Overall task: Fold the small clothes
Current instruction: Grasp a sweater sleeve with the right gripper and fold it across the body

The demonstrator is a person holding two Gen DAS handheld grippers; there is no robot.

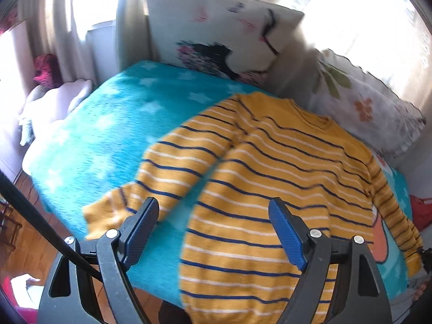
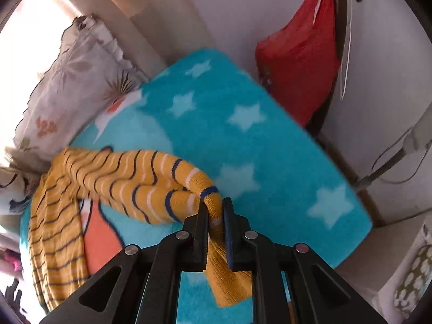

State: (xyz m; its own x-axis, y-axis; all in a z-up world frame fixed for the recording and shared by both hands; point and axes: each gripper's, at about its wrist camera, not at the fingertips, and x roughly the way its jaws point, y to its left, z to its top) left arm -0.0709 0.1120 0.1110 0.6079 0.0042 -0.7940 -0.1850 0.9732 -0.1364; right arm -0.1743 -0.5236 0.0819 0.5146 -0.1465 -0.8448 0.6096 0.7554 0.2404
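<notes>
Sleeve end (image 2: 213,210) sits clamped in the right gripper (image 2: 215,216), the arm of the striped sweater (image 1: 270,167) trailing leftward to the body spread flat on the star blanket (image 2: 243,140) — the left gripper (image 1: 213,216), jaws apart and empty, hovers over the hem.

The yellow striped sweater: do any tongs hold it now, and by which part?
The right tongs are shut on the sweater at the cuff end of one sleeve. The left tongs are open and hold nothing.
</notes>
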